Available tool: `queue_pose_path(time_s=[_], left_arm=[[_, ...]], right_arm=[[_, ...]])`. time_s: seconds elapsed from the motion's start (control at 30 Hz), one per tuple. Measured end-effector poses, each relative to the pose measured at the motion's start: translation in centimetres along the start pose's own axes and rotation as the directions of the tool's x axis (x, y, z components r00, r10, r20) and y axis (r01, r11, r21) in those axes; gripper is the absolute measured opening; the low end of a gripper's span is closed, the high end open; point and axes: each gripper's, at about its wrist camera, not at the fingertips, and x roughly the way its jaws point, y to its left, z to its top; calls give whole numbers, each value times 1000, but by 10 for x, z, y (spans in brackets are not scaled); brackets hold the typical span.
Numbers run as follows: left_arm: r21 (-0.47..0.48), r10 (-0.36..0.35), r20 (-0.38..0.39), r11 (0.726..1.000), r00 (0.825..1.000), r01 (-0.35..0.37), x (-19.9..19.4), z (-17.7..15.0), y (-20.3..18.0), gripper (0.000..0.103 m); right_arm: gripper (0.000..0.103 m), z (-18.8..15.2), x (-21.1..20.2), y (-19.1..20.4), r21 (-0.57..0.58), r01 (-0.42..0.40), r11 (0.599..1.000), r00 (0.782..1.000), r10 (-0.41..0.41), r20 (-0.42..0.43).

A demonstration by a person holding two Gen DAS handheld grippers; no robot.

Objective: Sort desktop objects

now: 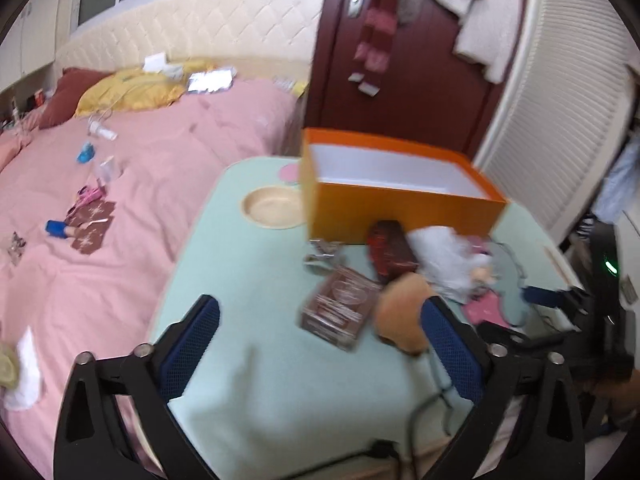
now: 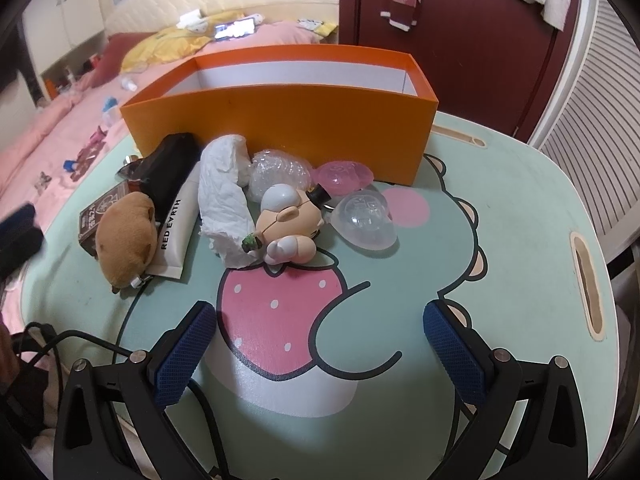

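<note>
Both grippers hang over the green table [image 2: 500,184] with jaws wide apart, holding nothing: the left gripper [image 1: 320,316] and the right gripper [image 2: 320,320]. A pile of little things, with a brown plush toy [image 2: 126,236] and a doll [image 2: 290,220], lies just in front of the orange box [image 2: 280,120].

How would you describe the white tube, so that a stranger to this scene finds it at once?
Start at the orange box on the green table; a heap of small things lies before it. At the heap's left, the white tube lies flat between the brown plush and the crumpled tissue. It alone bears black letters, RED EARTH.
</note>
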Motion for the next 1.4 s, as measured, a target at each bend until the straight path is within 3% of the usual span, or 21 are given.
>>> queue_pose_path(time_s=[0.03, 0.07, 0.17, 0.33, 0.53, 0.6, 0.67, 0.7, 0.93, 1.0, 1.17, 1.4], left_arm=[[7, 2, -16, 1000, 1000, -2, 5, 5, 3, 65], [21, -1, -35, 1000, 999, 2, 15, 13, 7, 59], [43, -19, -67, 999, 998, 22, 42, 29, 16, 58], [54, -112, -122, 991, 986, 119, 72, 45, 15, 58], [82, -137, -200, 984, 970, 156, 100, 50, 6, 58], [94, -131, -208, 984, 969, 153, 105, 49, 3, 55], [128, -100, -207, 983, 973, 129, 104, 47, -1, 33], [144, -86, -205, 983, 975, 117, 103, 46, -3, 33], [111, -71, -102, 990, 992, 83, 83, 41, 3, 33], [110, -25, -34, 993, 999, 29, 69, 43, 5, 33], [19, -16, 56, 1000, 998, 15, 48, 41, 17, 33], [69, -6, 89, 998, 996, 0, 46, 35, 9, 33]], right_arm=[[103, 0, 0, 0, -2, -1, 1000, 1000, 1, 1], [103, 0, 0, 0, -3, -2, 1000, 1000, 2, 2], [103, 0, 1, -1, -5, -5, 1000, 1000, 5, 4], [103, 0, 1, -1, -9, -8, 1000, 1000, 9, 7], [103, 2, 3, -2, -13, -12, 1000, 1000, 12, 8], [103, 2, 4, -1, -15, -13, 1000, 1000, 13, 8], [103, 2, 4, -2, -16, -14, 1000, 1000, 14, 9], [103, 2, 4, -2, -16, -14, 1000, 1000, 14, 10], [103, 2, 3, -1, -17, -19, 1000, 1000, 19, 18], [103, 3, 3, -1, -17, -18, 1000, 1000, 19, 17], [103, 3, 0, -4, -2, -24, 1000, 1000, 24, 19], [103, 5, -18, -20, 68, -58, 996, 995, 52, 83]])
